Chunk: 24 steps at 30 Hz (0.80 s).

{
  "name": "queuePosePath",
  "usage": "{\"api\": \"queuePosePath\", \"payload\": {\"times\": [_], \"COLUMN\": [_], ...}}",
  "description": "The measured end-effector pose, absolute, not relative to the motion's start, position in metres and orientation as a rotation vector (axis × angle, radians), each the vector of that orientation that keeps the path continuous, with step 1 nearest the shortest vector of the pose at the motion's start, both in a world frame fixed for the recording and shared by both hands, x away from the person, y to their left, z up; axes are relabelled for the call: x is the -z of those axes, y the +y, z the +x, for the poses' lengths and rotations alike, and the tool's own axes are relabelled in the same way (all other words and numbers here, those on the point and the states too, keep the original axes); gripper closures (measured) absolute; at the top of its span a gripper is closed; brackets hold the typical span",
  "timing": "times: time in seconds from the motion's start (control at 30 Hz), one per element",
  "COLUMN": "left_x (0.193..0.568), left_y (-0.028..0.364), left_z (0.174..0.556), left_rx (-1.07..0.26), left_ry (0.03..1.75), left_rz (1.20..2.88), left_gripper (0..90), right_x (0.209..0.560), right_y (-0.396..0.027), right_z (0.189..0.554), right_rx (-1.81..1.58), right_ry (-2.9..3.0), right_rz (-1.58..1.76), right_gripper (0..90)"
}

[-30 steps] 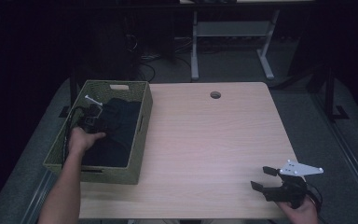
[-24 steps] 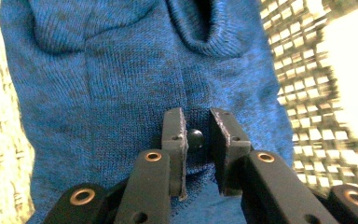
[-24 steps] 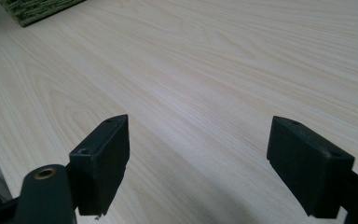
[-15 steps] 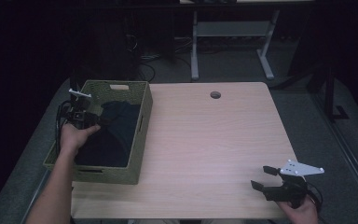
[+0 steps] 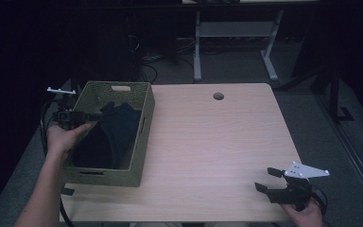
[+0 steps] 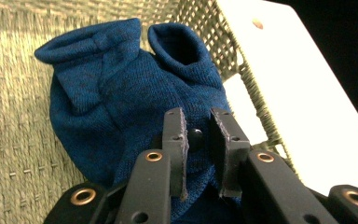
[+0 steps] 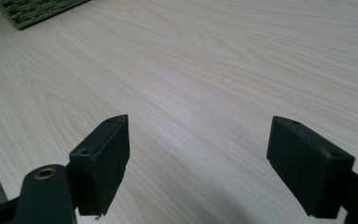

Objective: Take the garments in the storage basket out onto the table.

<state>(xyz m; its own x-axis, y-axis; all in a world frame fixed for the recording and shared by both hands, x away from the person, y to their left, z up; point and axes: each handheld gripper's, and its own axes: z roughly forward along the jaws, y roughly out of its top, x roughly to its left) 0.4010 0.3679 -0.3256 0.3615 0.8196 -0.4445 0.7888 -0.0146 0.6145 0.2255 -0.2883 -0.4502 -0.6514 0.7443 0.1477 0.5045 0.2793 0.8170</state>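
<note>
No legible text, label or number anywhere (dim views).

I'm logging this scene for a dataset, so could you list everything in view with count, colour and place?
Basket: one, olive-green woven, on the left part of the table.
Knit garment: one, dark blue, inside the basket, its near end drawn up between the left gripper's jaws.
Table: one, light wood, with a round cable hole near its far edge.
Desk frame: one, pale grey, on the floor beyond the table.
Left gripper: one, black, above the basket's left side, jaws shut on the garment.
Right gripper: one, black with a grey plate, at the table's near right corner, jaws open over bare wood.
Hands: two, one on each gripper.
</note>
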Motion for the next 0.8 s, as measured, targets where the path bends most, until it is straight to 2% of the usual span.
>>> {"api": "queuePosePath", "payload": {"times": [0.4, 0.8], "left_x": [0.286, 0.264], "left_y": [0.368, 0.371], "left_z": [0.393, 0.386], "left_rx": [-0.097, -0.138], "left_ry": [1.341, 1.316], "left_rz": [1.721, 1.692], "left_gripper": [77.0, 77.0], "right_x": [0.45, 0.45], "right_y": [-0.288, -0.288], "right_z": [0.226, 0.226], "right_rx": [-1.31, -1.312], "right_ry": [2.286, 2.283], "right_rz": [1.141, 1.139], "right_gripper": [20.8, 20.7]}}
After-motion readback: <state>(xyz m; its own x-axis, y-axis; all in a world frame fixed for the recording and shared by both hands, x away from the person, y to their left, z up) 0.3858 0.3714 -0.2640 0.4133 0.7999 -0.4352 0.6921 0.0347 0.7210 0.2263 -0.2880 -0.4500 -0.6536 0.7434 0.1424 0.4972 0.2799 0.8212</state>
